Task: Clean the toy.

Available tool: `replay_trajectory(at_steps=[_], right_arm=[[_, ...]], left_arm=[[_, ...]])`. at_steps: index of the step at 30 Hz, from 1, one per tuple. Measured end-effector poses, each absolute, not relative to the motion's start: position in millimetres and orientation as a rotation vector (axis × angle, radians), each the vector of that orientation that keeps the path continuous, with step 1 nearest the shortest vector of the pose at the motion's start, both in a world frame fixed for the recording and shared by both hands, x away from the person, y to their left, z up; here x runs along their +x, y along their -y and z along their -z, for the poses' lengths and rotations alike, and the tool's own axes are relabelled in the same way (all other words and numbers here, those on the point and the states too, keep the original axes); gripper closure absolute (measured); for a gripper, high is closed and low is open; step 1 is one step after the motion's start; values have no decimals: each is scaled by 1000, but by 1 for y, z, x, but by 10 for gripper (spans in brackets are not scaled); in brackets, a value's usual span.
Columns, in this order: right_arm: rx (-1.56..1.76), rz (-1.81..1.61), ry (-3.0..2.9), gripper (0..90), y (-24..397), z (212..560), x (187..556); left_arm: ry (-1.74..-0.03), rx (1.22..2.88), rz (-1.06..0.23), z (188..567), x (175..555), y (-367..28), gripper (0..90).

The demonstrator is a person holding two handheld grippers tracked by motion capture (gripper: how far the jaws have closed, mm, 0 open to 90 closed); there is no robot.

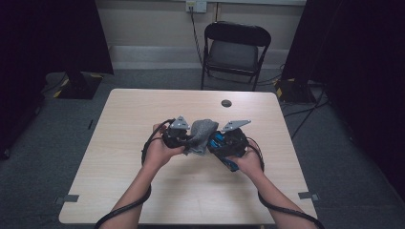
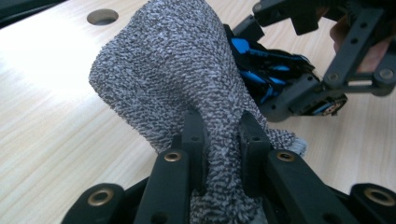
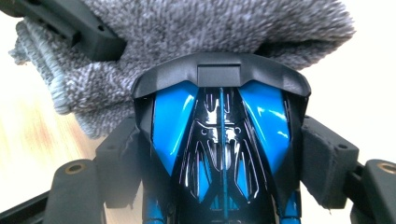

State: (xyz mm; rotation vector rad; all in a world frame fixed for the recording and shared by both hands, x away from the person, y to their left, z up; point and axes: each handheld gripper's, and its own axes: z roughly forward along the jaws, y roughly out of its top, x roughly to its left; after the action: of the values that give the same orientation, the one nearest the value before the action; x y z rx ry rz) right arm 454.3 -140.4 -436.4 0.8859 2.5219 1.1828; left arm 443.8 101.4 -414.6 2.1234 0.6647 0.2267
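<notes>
**Q:** Closest to the lens, what shows?

**A:** Two forearms enter from the bottom edge of the high view, each hand carrying a claw over a pale wooden bench (image 1: 143, 191). Largest thing in the room after that is a black folding chair (image 1: 235, 50) on grey carpet beyond the far edge.

**Q:** What are the hands working on?

**A:** Two things, held together above the middle of the bench. One is a grey knitted cloth (image 2: 177, 79) (a fuzzy, towel-like weave), the other a glossy blue and black object (image 3: 222, 144) with a dark rim; what it is I cannot tell.

**Q:** How do the claws stand?

**A:** In the left gripper view, the left claw (image 2: 223, 140) is pinched tight on a fold of the grey cloth, which rises and bulges above its two black jaws. In the right gripper view, the right claw (image 3: 224, 158) clamps the blue and black object on both flanks, jaws set wide apart. The cloth drapes over the far end of that object, touching it.

**Q:** Anything smaller?

**A:** A round cable hole (image 1: 226, 103) sits near the bench's far edge.
</notes>
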Motion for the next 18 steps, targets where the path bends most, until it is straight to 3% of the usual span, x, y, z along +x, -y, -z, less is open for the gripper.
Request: replay_trajectory(at_steps=[18], right_arm=[[946,-1167,-2480,255,149,432,467]], left_arm=[[-605,2145,-203,420,426,-112,766]])
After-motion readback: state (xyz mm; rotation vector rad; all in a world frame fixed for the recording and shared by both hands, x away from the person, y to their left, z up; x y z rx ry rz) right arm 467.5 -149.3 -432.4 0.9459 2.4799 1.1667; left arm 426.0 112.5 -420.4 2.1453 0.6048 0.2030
